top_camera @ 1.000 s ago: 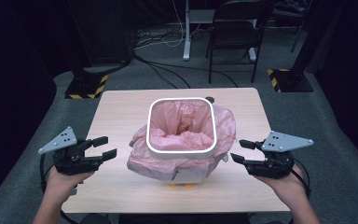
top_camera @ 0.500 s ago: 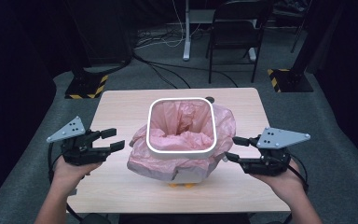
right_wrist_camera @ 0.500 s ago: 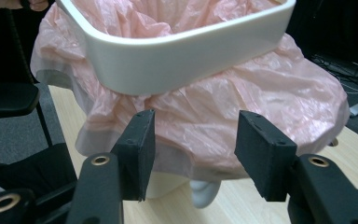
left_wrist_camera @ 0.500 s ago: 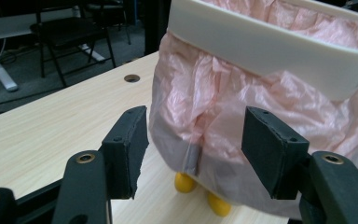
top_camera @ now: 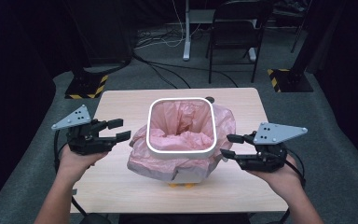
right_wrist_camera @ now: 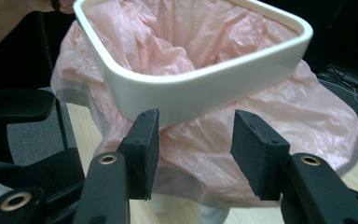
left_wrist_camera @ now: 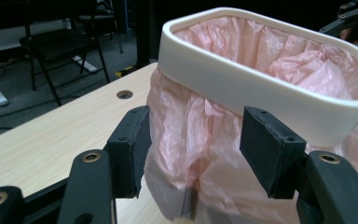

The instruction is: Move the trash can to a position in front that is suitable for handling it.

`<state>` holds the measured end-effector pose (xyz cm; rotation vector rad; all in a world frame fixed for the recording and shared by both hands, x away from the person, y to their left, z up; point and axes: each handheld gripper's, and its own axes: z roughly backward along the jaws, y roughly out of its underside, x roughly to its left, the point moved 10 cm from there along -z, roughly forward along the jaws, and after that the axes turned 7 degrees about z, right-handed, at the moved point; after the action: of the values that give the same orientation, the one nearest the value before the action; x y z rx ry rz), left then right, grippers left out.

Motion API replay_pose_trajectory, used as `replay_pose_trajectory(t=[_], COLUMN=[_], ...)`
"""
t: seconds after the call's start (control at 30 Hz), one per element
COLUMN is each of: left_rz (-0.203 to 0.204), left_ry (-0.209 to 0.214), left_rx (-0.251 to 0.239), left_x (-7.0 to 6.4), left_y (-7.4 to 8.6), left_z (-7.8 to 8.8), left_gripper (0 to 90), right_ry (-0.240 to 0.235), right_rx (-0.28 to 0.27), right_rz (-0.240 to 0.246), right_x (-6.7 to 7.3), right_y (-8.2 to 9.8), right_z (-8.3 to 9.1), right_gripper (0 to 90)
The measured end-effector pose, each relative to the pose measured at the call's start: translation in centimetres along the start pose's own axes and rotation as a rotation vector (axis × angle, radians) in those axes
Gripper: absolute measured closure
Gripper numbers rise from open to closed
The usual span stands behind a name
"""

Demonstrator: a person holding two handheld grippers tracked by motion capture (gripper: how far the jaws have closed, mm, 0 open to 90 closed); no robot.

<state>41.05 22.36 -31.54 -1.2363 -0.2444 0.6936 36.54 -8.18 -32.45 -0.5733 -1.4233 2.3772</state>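
White bin (top_camera: 182, 150) lined with pink bag (top_camera: 179, 126)

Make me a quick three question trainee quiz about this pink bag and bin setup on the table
1. True or false: the pink bag hangs out over the white rim of the bin.
2. Which hand-held gripper is clamped on the bag: A left, B right, C neither?
3. What does the bin stand on?

Key:
1. True.
2. C; both stand open beside the bag, jaws just closing a little.
3. The wooden table.
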Motion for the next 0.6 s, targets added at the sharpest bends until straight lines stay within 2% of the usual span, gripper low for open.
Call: replay_pose_trajectory(t=[0.13, 0.3, 0.6], left_rz=[-0.018, -0.054, -0.06], left_ry=[0.014, 0.01, 0.017], left_rx=[-0.004, 0.008, 0.021], left_x=[-0.3, -0.5, -0.4], left_y=[-1.0, -1.8, -2.9], left_z=[-0.5, -1.3, -2.5], left_gripper=[43.7, 43.1, 44.0], right_ry=[-0.024, -0.035, -0.06], right_rx=[-0.011, -0.016, -0.021], right_rz=[0.01, 0.007, 0.033], right_x=[0.1, -0.2, -0.2], right_y=[-0.6, -1.1, -2.2], right_z=[-0.3, -0.6, -0.7], right_gripper=[50.9, 49.4, 52.0])
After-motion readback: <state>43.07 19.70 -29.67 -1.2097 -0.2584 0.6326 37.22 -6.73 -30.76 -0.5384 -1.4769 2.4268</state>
